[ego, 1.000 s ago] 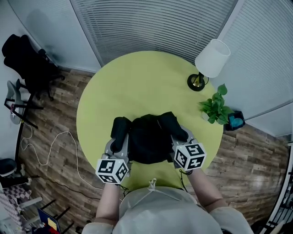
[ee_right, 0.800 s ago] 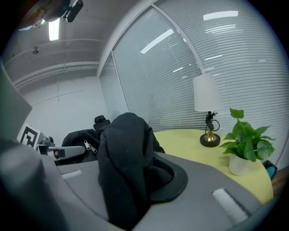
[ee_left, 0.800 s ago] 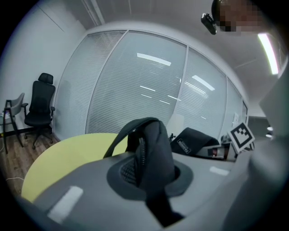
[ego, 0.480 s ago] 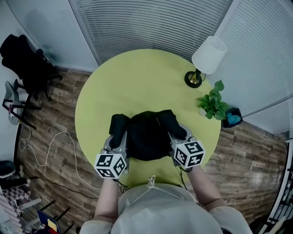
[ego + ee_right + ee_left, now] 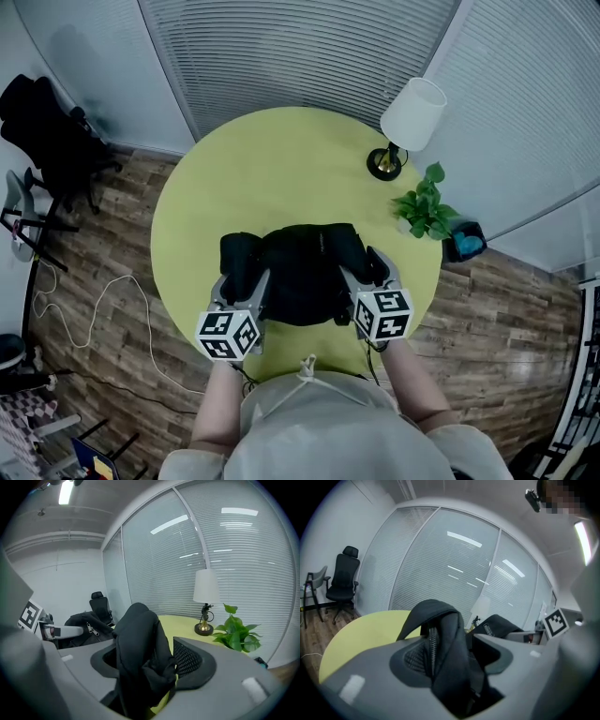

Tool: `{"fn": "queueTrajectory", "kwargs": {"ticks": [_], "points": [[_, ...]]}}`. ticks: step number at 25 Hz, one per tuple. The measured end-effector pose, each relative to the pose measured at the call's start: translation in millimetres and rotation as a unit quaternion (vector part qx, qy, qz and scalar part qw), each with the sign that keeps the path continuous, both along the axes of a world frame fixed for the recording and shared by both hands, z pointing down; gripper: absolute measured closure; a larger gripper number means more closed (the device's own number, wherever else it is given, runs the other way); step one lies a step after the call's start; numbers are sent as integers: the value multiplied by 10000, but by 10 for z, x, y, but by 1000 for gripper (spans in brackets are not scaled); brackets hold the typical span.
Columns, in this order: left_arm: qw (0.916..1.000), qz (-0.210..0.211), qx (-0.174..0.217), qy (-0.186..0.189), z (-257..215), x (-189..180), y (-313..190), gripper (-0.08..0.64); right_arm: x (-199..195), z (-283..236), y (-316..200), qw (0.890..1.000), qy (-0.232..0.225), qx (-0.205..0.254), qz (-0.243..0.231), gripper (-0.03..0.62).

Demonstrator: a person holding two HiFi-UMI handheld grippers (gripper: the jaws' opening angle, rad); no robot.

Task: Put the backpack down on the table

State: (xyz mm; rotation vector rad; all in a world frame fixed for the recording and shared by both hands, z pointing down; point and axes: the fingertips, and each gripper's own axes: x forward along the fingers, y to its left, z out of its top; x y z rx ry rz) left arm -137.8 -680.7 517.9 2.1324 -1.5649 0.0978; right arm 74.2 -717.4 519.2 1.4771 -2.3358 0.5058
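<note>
Head view, bag: the black backpack lies on the round green table, low in the centre of the frame, near the edge closest to the person.
Head view, grippers: the left gripper and right gripper flank the bag, one at each side.
Left gripper view: the jaws stand wide, having just been opening. The left strap rises loose between them, not pinched.
Right gripper view: the jaws are likewise wide, having just been opening. The right strap slumps between them, unclamped.
Progress: the set-down looks done, with the bag's weight on the table. What appears left is drawing both grippers back clear of the straps.
</note>
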Motion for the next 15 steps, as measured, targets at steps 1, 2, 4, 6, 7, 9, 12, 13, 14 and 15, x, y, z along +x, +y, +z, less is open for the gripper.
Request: {"fn": "queueTrajectory", "kwargs": {"ticks": [1, 2, 4, 6, 7, 9, 12, 13, 14, 15], "points": [[10000, -15, -5, -7, 3, -7, 36, 289, 21, -33, 27, 10000, 22, 33, 44, 321], [10000, -29, 1, -11, 0, -16, 75, 278, 30, -64, 63, 9999, 44, 65, 69, 321], [10000, -58, 54, -26, -22, -43, 159, 262, 21, -105, 152, 9998, 75, 122, 100, 321], [9999, -73, 108, -45, -50, -72, 240, 253, 9, -125, 245, 9997, 77, 162, 163, 314], [9999, -74, 123, -45, -62, -85, 289, 252, 7, -135, 298, 9996, 70, 176, 208, 314], [9999, -84, 149, -20, -91, -118, 416, 252, 9, -169, 428, 9992, 57, 222, 313, 315], [9996, -178, 237, 10, -157, -178, 616, 269, 79, -267, 625, 9972, 64, 410, 616, 332], [9994, -200, 265, 13, -179, -192, 670, 290, 111, -294, 682, 9962, 60, 469, 735, 348], [9994, -204, 283, 10, -199, -200, 720, 310, 131, -306, 738, 9954, 44, 493, 819, 371], [9994, -201, 296, -5, -217, -206, 767, 343, 133, -304, 797, 9952, 19, 480, 854, 403]]}}
